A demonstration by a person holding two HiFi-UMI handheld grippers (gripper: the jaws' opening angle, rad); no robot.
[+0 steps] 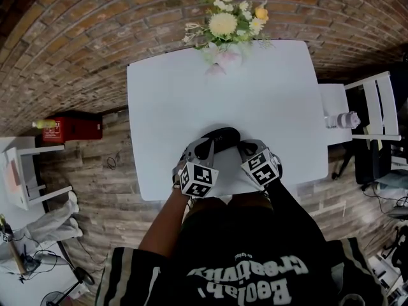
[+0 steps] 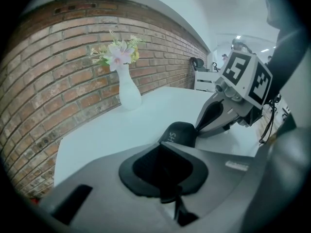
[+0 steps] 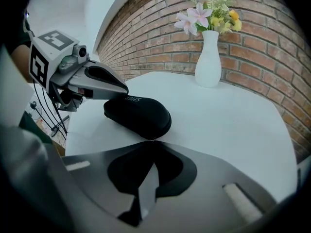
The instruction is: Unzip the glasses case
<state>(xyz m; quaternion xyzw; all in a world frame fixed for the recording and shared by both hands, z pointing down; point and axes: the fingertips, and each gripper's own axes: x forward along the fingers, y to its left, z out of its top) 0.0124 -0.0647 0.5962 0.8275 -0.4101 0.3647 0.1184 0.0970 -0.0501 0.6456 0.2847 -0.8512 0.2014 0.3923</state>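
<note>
Glasses case (image 1: 220, 139) on table (image 1: 166, 94); vase (image 1: 227, 60) (flowers (image 1: 224, 23)) beyond.

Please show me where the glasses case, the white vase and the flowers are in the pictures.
glasses case (image 3: 138, 114), right gripper view, the middle of its black top.
white vase (image 3: 208, 69), right gripper view, the wide part of its body.
flowers (image 1: 224, 24), head view, the large pale yellow bloom.

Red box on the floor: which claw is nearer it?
Left. The left claw is at the glasses case on the red box side; the right claw, on the far side.
</note>
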